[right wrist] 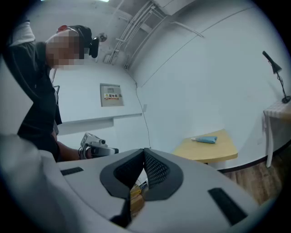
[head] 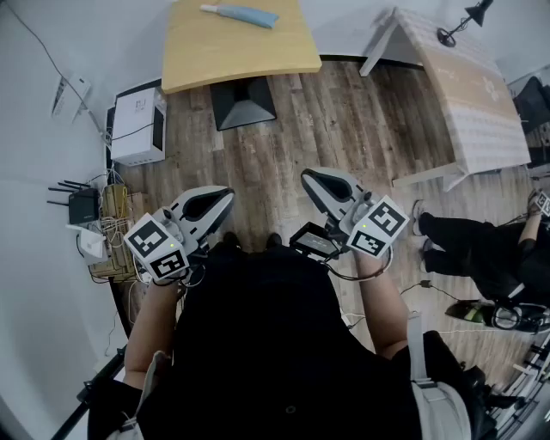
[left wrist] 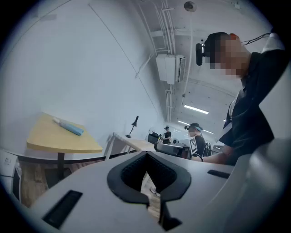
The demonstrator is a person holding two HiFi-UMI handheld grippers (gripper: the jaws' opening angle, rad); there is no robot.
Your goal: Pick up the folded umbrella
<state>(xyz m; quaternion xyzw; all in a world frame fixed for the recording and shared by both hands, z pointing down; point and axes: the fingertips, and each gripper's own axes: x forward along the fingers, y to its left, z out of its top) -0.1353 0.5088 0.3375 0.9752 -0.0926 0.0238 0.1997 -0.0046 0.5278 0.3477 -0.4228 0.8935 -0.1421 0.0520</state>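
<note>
Holding L gripper [head: 227, 196] & R gripper [head: 307, 178] closed, empty; folded umbrella [head: 241, 15] on yellow table [head: 232, 51].

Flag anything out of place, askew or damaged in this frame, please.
Nothing stands out. The folded umbrella lies flat on the yellow table, nothing spilled around it. The left tongs and right tongs are both shut and empty, short of the table. The cables by the wall are tangled, nothing more.

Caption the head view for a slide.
Left claw and right claw, shut and empty, held short of the folded umbrella on the yellow table.
</note>
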